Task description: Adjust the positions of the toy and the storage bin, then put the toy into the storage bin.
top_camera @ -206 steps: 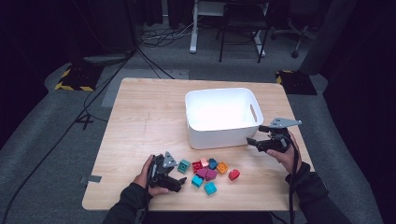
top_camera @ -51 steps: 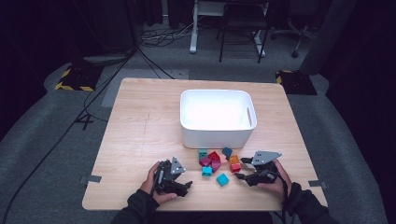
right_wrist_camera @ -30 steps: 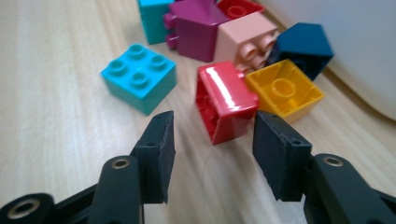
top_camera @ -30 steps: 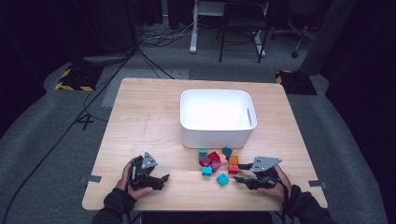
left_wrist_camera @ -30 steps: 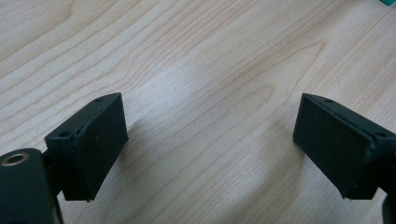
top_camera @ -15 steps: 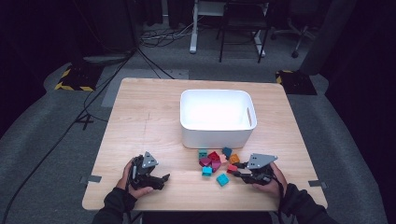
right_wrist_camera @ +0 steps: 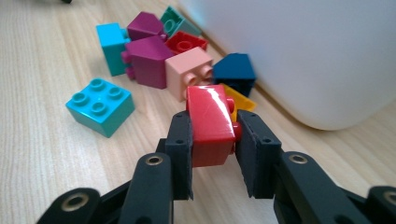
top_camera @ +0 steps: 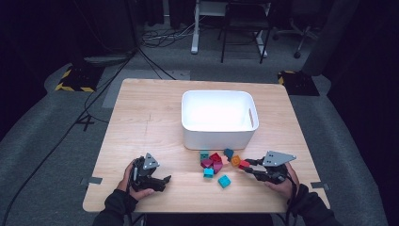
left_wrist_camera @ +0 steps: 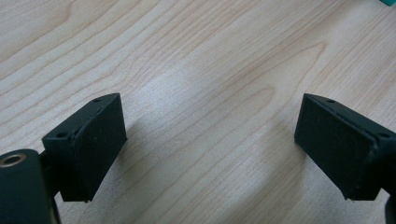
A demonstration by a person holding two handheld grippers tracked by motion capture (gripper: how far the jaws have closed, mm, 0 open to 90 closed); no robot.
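My right gripper (top_camera: 246, 166) is at the front right of the table, shut on a red brick (right_wrist_camera: 210, 125). Its pads (right_wrist_camera: 183, 150) press the brick's two sides, and the brick (top_camera: 243, 164) hangs just above the wood at the right end of a loose pile. In that pile are a pink brick (right_wrist_camera: 189, 74), two magenta bricks (right_wrist_camera: 147, 60), a dark blue one (right_wrist_camera: 235, 70) and an orange one (top_camera: 235, 160). A teal brick (right_wrist_camera: 100, 105) lies apart nearer the front. My left gripper (top_camera: 162, 180) rests at the front left, open over bare wood (left_wrist_camera: 210, 140).
A white bin (top_camera: 219, 134) stands just behind the pile, and its wall (right_wrist_camera: 303, 56) rises close to my right jaws. The wooden table (top_camera: 146, 117) ends just behind both hands. Cables and chair legs lie on the floor beyond.
My right jaws have closed on the red brick and carried it slightly up and back from the pile's edge. The left gripper has stayed where it was.
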